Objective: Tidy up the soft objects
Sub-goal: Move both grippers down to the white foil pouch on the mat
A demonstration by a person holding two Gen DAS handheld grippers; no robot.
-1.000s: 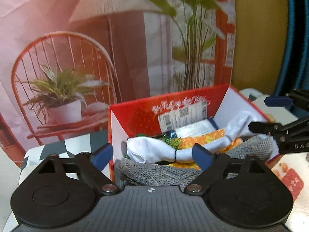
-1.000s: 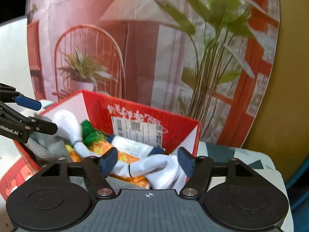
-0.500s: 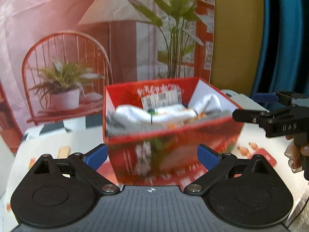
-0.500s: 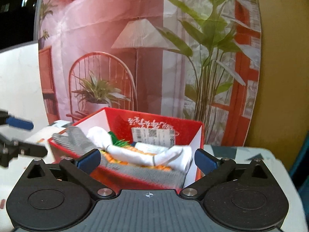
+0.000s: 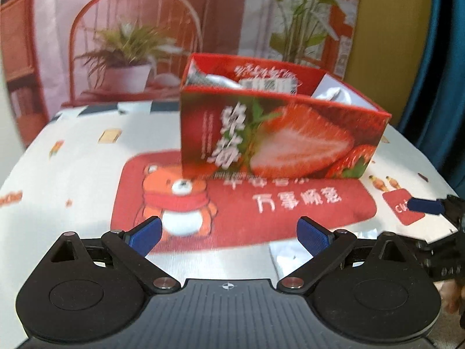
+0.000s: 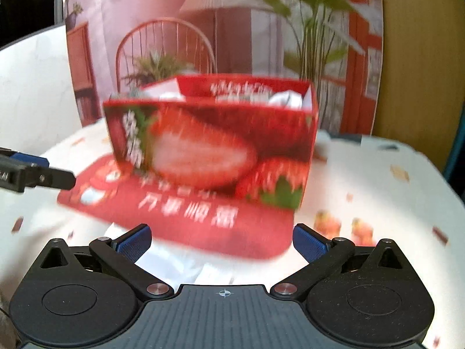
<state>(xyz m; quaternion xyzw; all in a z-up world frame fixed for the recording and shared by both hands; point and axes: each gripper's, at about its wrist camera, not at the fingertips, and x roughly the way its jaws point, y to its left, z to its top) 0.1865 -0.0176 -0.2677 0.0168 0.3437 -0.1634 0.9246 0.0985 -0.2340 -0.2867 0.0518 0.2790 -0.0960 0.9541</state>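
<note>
Hovering before the strawberry box (image 5: 279, 136), left gripper (image 5: 229, 235) and right gripper (image 6: 222, 240) jaws released, empty; white socks (image 5: 334, 94) packed inside; job looks nearly finished.

"万事顺意" on red mat (image 5: 290, 218)

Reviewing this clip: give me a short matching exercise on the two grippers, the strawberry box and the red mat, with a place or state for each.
Things:
1. left gripper
2. strawberry box
3. red bear mat
4. right gripper

Places or states:
A. lies flat under the box
B. stands on the mat, holding soft items
C. open and empty, white packet near its right finger
D. open and empty, seen from its own camera

Pairs: 1-C, 2-B, 3-A, 4-D
</note>
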